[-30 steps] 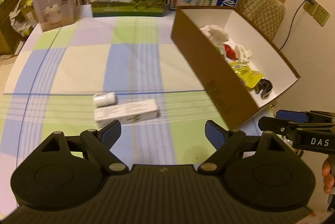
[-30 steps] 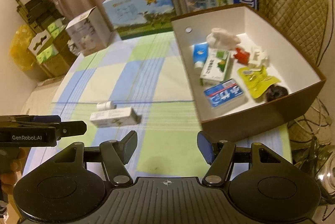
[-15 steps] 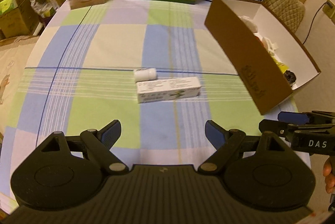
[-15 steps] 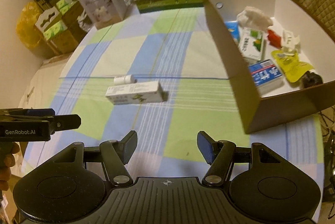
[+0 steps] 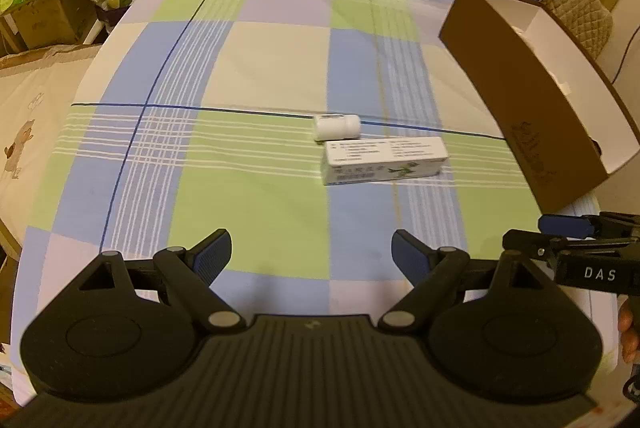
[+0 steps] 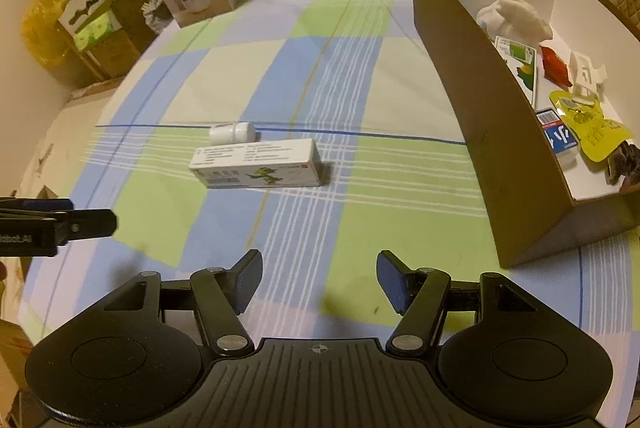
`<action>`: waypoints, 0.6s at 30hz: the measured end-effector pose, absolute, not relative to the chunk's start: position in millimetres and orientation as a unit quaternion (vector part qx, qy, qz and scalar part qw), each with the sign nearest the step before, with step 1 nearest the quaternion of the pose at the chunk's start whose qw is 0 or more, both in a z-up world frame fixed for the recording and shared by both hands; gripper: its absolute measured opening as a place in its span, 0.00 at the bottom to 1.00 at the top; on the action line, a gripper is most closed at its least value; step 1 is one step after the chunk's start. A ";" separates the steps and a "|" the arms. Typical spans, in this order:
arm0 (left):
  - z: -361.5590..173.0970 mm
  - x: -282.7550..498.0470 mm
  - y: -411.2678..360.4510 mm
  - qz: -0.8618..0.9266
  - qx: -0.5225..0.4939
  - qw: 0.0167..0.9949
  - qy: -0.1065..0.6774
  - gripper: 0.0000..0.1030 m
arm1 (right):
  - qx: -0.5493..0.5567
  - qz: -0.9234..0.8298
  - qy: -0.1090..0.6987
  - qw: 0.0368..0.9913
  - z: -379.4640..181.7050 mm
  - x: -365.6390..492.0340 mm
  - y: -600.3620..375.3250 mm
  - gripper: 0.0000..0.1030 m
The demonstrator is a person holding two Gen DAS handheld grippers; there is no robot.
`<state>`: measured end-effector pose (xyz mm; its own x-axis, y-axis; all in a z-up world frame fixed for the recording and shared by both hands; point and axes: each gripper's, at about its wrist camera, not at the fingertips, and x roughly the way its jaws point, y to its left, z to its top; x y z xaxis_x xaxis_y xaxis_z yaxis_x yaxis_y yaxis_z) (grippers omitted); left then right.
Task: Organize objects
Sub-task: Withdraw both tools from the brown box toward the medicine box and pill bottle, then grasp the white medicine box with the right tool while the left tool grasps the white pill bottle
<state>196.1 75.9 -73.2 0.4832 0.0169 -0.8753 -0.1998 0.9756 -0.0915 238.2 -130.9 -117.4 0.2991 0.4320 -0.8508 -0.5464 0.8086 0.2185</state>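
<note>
Lying side by side: one white bottle (image 5: 336,126), one long carton (image 5: 385,160); both hand-held grippers (image 5: 311,252) (image 6: 319,280) gape empty, perhaps hovering.

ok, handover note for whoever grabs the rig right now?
Left tool: open, empty, above the tablecloth.
Right tool: open, empty, short of the items.
Left to do: long white carton and small white bottle, lying side by side mid-table, the bottle behind the carton.
Done: brown box at the right edge already holds several packets and small items.
Next, probably: pick up the carton and bottle and box them.
</note>
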 end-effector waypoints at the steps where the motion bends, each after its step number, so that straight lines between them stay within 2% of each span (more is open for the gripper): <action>1: -75.1 198.3 78.6 0.065 -0.091 0.855 0.506 0.82 | -0.058 0.304 0.508 0.804 -119.0 241.2 -129.2 0.59; 18: -112.7 235.6 134.8 0.110 -0.095 0.836 0.529 0.82 | -0.146 0.388 0.459 0.785 -141.1 295.2 -70.4 0.59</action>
<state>235.6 134.8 -112.7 0.4152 0.0836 -0.9059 -0.2844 0.9578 -0.0420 295.2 -70.4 -141.1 0.2760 0.4759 -0.8351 -0.7442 0.6556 0.1276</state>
